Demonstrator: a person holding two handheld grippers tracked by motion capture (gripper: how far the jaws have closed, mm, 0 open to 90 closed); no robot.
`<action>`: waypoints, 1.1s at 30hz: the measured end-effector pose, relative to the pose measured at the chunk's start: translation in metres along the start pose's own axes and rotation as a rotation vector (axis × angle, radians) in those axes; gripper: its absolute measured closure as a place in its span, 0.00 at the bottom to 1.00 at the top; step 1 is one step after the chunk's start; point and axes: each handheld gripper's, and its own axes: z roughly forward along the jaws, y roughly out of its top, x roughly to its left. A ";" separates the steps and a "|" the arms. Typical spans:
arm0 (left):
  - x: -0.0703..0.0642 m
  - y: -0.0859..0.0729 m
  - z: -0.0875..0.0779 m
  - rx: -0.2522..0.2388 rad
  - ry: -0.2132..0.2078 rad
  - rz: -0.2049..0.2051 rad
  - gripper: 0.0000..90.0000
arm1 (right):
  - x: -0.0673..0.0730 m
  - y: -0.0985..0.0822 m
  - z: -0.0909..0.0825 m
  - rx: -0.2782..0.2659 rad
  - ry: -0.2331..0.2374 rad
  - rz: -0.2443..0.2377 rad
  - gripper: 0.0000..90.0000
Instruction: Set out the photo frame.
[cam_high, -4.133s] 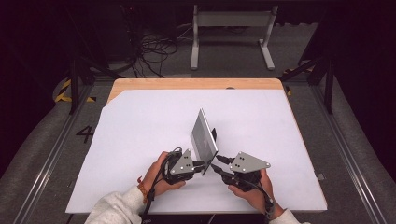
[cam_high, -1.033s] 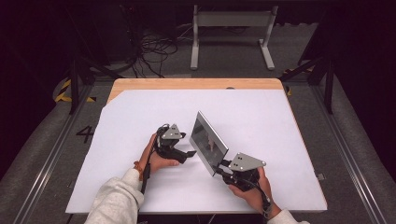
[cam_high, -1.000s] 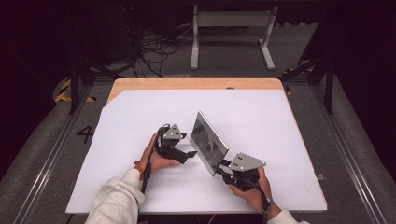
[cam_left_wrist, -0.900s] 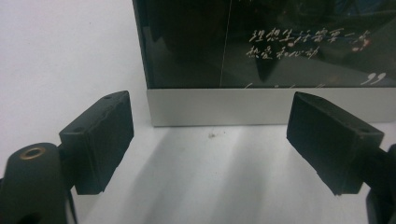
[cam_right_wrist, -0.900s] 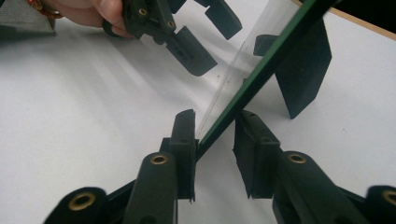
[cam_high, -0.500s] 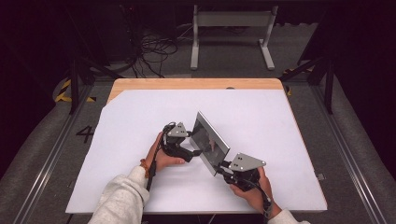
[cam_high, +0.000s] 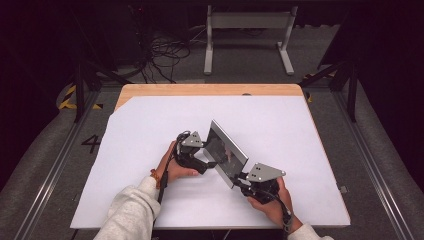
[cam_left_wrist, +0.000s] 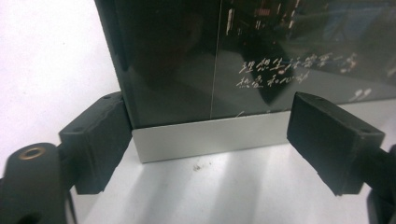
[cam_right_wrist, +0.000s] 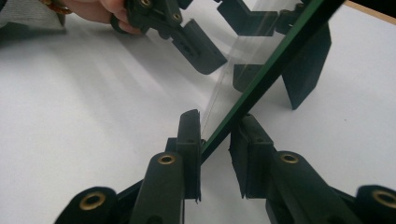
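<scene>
The right tool (cam_high: 242, 177) is clamped on the near corner of the framed glass panel (cam_high: 227, 152), its jaws having just closed on that edge; the panel stands tilted on the white counter (cam_high: 280, 125), near its middle; the left tool (cam_high: 209, 161) has its jaws wide apart, one either side of the panel's left end, pads (cam_left_wrist: 100, 137) not pressing.

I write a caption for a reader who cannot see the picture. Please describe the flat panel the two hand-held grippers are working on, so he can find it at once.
On the white table, look near the front edge, between the person's two hands. The panel stands there on edge, gripped at its near end by the right hand-held gripper. It is the one dark glassy sheet with a silver border, bearing faint handwriting.
</scene>
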 end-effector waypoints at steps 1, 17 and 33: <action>-0.001 0.000 -0.001 0.006 -0.003 0.001 0.18 | -0.001 0.000 0.000 0.003 -0.005 0.000 0.83; -0.025 -0.004 -0.012 0.071 -0.002 0.036 0.21 | -0.018 -0.006 -0.005 0.004 -0.049 0.055 0.78; -0.042 -0.010 -0.021 0.090 -0.001 0.054 0.25 | -0.029 -0.014 -0.027 0.002 -0.054 0.066 0.84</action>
